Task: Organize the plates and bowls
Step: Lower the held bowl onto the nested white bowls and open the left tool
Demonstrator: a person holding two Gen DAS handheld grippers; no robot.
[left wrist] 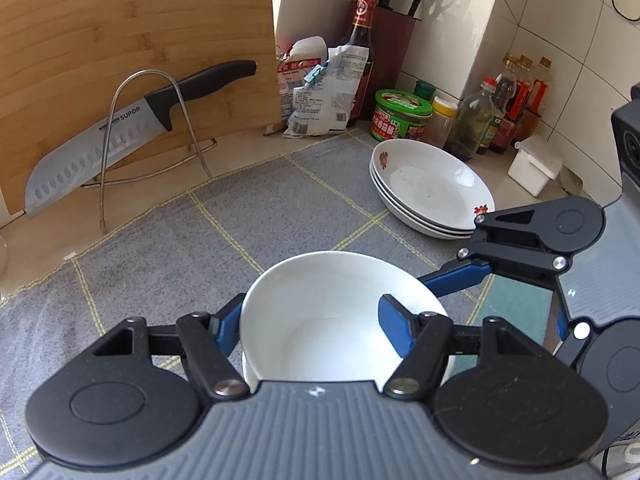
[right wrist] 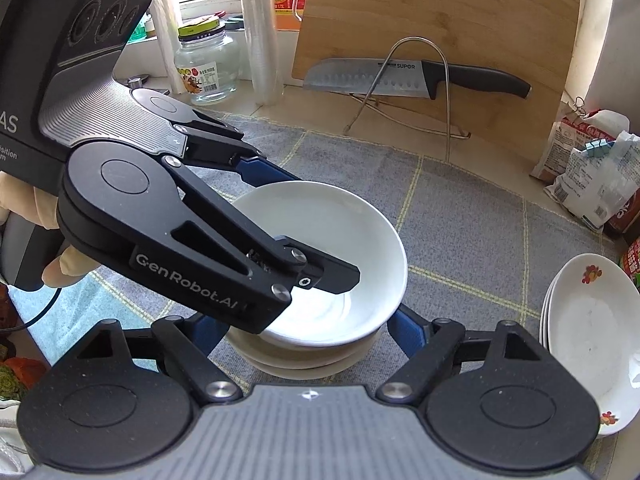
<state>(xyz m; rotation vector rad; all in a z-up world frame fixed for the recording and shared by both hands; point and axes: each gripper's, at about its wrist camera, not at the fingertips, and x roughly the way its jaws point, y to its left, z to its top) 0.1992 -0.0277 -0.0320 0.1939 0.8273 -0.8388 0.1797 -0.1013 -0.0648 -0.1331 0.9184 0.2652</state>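
A white bowl (left wrist: pixel 320 320) (right wrist: pixel 320 248) sits on top of a stack of bowls (right wrist: pixel 304 356) on the grey mat. My left gripper (left wrist: pixel 312 320) is shut on the top bowl's rim, one blue finger inside and one outside; it shows in the right wrist view (right wrist: pixel 292 240) coming from the left. My right gripper (right wrist: pixel 304 328) is open, its blue fingers on either side of the bowl stack; its arm shows in the left wrist view (left wrist: pixel 520 240). A stack of flowered white plates (left wrist: pixel 432 188) (right wrist: pixel 588 328) lies to the right.
A bamboo cutting board (left wrist: pixel 132 60) (right wrist: pixel 440 32) and a knife (left wrist: pixel 120 128) (right wrist: pixel 400 76) lean in a wire rack behind. Bottles and jars (left wrist: pixel 460 112), food bags (left wrist: pixel 320 92) (right wrist: pixel 592 176) and a glass jar (right wrist: pixel 204 64) line the wall.
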